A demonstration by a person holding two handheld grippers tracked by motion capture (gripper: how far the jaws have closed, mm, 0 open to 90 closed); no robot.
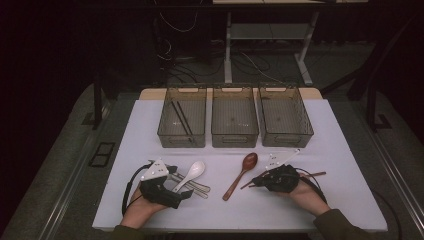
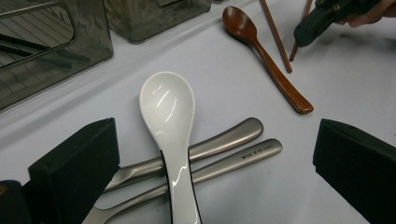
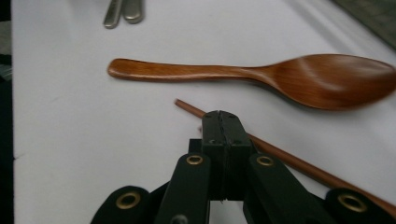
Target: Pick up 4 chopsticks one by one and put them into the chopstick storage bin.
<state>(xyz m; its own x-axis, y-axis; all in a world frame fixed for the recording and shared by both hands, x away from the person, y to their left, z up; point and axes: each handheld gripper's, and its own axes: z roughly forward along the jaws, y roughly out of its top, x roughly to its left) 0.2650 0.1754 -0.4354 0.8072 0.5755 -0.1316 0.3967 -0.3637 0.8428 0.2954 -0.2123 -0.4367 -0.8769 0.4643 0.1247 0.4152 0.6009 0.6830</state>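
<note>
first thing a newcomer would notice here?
Probably the white spoon lying across two metal handles at front left, between the open left gripper jaws. Next, the wooden spoon mid-table, with the shut right gripper over brown chopsticks beside it. Behind stand three bins in a row.

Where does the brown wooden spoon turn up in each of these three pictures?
High view: the wooden spoon lies mid-table, slanted, bowl towards the bins, just left of the right gripper.
Left gripper view: upper right, bowl at the top, handle running down to the right.
Right gripper view: across the upper half, bowl at the right.
Shared landmark: the brown chopsticks beside it.
</note>
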